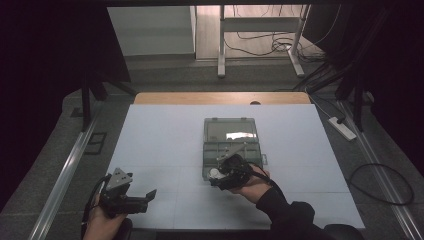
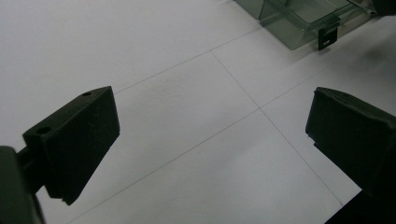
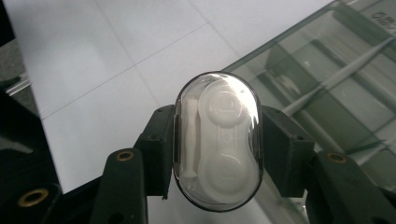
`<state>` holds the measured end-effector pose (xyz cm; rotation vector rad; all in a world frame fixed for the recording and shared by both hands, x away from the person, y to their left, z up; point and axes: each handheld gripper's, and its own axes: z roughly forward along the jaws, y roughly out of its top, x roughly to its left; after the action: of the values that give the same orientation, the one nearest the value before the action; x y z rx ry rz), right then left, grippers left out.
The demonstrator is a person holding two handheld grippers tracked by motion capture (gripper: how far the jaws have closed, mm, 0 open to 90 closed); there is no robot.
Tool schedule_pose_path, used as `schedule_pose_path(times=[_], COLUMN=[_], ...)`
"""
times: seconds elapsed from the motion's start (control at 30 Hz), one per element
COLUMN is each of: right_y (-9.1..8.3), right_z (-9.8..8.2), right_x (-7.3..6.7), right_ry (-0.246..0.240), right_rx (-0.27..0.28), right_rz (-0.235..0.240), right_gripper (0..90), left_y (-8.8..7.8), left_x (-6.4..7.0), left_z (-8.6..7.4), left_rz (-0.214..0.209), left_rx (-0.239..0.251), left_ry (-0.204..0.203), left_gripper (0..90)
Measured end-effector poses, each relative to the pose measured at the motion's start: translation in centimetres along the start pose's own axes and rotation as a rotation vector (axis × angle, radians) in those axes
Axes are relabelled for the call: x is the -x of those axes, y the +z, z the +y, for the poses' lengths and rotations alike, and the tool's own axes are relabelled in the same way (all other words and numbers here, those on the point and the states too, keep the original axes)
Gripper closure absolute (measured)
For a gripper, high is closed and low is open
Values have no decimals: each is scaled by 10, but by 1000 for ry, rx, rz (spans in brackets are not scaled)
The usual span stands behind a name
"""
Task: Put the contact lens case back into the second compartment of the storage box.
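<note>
1. Grip is made: the right hand-held gripper (image 3: 218, 144) is clamped on a small oval clear-plastic case holding white round parts (image 3: 218, 140), one jaw on each long side.
2. Case hangs above the near left corner of the open, translucent grey-green compartment box (image 1: 231, 142), mid-bench and just off the white bench (image 1: 165, 140).
3. Judging by this, pick-up is done; placing the case remains, whether into a compartment or onto the bench I cannot tell.
4. Left hand-held gripper (image 1: 142, 198) hovers at the near left, jaws wide apart and empty, well away from the box.
</note>
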<state>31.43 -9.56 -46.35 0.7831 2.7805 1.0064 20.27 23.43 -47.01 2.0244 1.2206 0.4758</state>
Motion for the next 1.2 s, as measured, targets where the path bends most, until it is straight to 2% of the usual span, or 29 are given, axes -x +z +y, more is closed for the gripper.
schedule_pose_path(times=[0.43,0.57,0.6,1.0,1.2], right_y=[3,5,7,16,21], right_z=[9,11,13,21,24], right_x=[28,33,38,57,62], right_ry=[101,124,142,230,253], right_rx=[36,41,44,59,56], right_rz=[-96,-112,-124,-190,-224], right_gripper=[491,491,491,490,490], left_y=[0,0,0,0,0], left_x=[0,0,0,0,0], left_z=[0,0,0,0,0], left_rz=[0,0,0,-1,0], left_rx=[0,0,0,-1,-1], left_ry=[-2,-3,-2,-2,-1], left_gripper=[29,29,29,29,30])
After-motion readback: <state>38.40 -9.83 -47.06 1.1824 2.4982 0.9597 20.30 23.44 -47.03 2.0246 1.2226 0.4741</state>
